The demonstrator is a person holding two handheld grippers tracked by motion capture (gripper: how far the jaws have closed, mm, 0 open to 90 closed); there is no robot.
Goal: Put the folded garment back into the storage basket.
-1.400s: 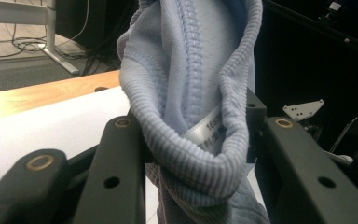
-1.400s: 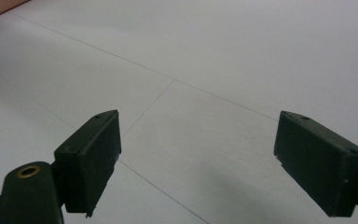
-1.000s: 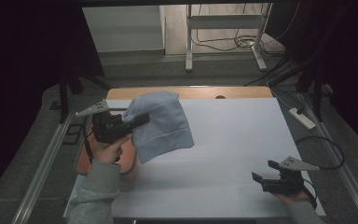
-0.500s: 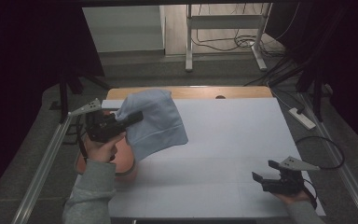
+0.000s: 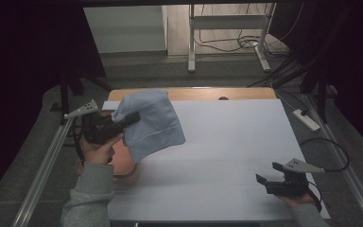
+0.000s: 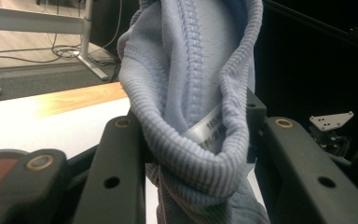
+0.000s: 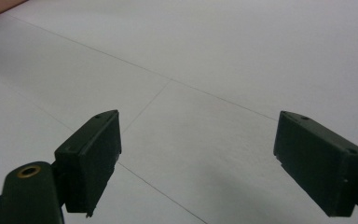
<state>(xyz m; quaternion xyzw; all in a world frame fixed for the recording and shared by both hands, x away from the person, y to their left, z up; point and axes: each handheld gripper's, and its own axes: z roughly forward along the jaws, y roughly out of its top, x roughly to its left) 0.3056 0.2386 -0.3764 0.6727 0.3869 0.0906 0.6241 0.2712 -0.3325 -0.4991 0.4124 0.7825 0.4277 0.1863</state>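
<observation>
High view: the left tongs (image 5: 131, 118), clamped on the ribbed hem of the light blue beanie (image 5: 152, 124), have carried it from the counter's (image 5: 227, 142) middle-left toward the left edge, where it now hangs above the orange bowl (image 5: 123, 163). That suggests the beanie is headed for the bowl. Right tongs (image 5: 270, 178) rest apart and empty near the counter's front right corner.

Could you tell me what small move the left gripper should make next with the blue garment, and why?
Probably carry the blue garment toward the middle of the white table: the left gripper holds it bunched above the left edge, while the right gripper waits open.
</observation>
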